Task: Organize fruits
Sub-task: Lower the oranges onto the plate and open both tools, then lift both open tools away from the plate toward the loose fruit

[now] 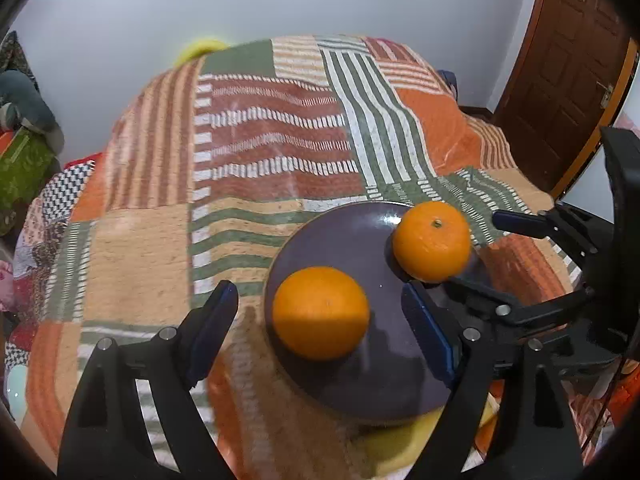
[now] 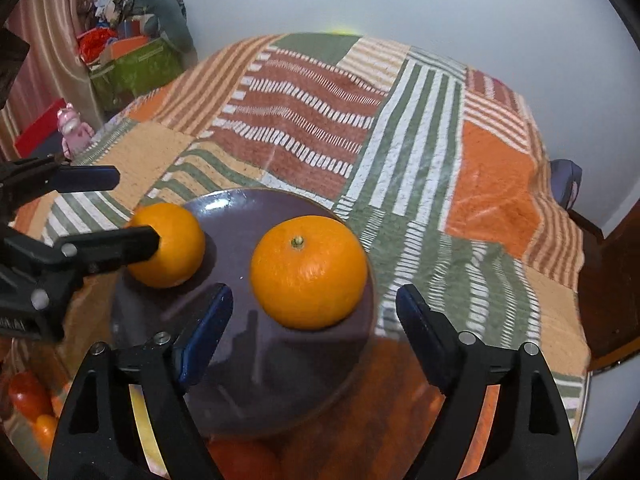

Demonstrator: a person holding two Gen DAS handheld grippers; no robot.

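Left gripper (image 1: 320,332): fingers released, straddling the near orange (image 1: 320,312) without touching.
Right gripper (image 2: 316,316): fingers spread, free of the stemmed orange (image 2: 308,272).
Plate (image 1: 356,240): dark, carries both oranges, on the quilted bed (image 1: 260,140).
Handling: firm, round, likely to roll; grip across the middle.
Hidden: yellow and red fruit under the plate's near rim, cut off.

I hold both tongs angled downward, side by side and close together. My left tongs (image 1: 320,320) stand wide apart, their blue pads (image 1: 218,320) pressing on nothing. My right tongs (image 2: 316,316) gape just as wide, gripping nothing either.
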